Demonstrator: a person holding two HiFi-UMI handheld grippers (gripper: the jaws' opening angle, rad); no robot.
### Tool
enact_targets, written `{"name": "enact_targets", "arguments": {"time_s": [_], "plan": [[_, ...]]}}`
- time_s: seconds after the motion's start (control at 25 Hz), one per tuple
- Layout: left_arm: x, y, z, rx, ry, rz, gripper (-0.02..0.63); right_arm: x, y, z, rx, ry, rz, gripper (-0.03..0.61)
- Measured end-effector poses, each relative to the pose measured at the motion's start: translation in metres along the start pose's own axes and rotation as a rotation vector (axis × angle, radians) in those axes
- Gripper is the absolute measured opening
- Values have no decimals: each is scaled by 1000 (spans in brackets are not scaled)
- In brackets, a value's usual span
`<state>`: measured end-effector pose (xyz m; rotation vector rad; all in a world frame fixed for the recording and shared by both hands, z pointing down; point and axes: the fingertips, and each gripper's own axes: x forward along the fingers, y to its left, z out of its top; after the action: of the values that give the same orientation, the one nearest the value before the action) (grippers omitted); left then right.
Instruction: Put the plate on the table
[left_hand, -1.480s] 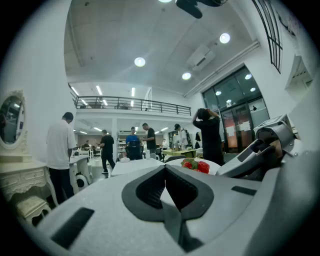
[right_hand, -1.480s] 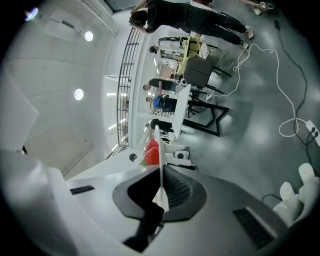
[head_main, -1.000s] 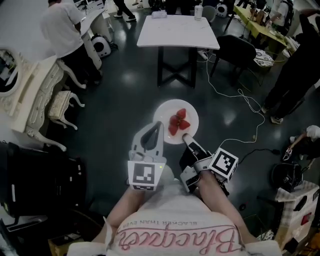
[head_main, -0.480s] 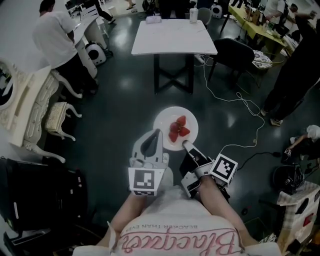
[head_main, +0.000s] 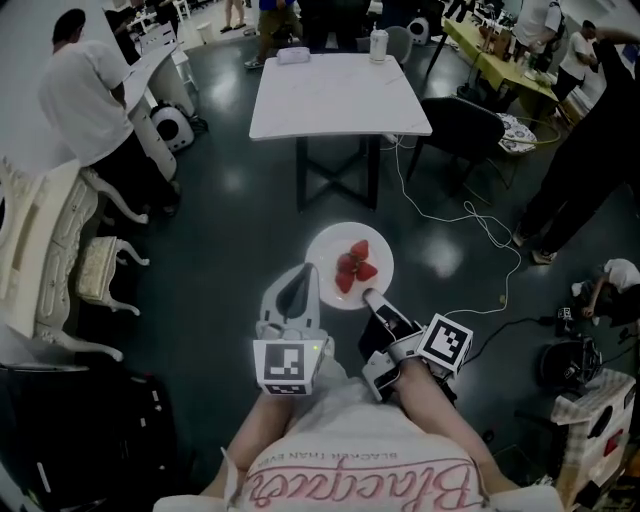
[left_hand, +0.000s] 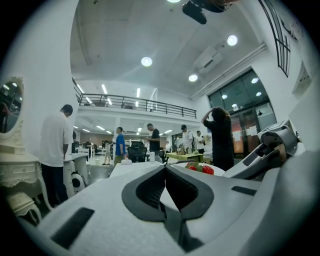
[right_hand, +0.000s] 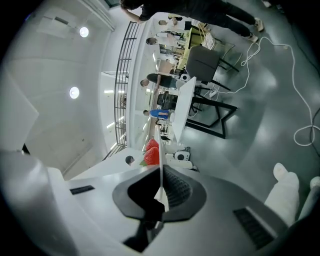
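White and round, the plate (head_main: 328, 246) is hanging in the air over the dark floor (head_main: 230, 230), well short of the near edge of the table (head_main: 340, 95). Only the two tools are carrying it. The left gripper (head_main: 311, 272) is pinching the plate's near-left rim, its jaws drawn in tight on the thin edge. The right gripper (head_main: 369, 296) is doing the same at the near-right rim, where its own view shows the plate edge-on, running straight between the pads. A few strawberries (head_main: 355, 266) are lying loose near the plate's middle.

The step in hand, as I am reading it, is the carry: the plate is gripped and lifted but not yet over the tabletop. The table is standing mostly bare, with a cup (head_main: 378, 44) and a small box (head_main: 292, 55) sitting along its far edge, so the near half is looking free.

The next move is calling for bringing the plate forward and level over the near edge, both grips moving together so the berries are not rolling off. Then comes lowering it flat before the jaws let go.
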<state>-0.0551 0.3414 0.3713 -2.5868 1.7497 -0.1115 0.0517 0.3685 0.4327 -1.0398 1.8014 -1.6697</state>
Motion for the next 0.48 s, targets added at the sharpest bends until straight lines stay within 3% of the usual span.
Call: {"name": "enact_targets", "arguments": {"time_s": [0.48], "plan": [[87, 94, -4, -42, 29, -49, 4, 127, 23, 31, -26, -12, -34, 12]]}}
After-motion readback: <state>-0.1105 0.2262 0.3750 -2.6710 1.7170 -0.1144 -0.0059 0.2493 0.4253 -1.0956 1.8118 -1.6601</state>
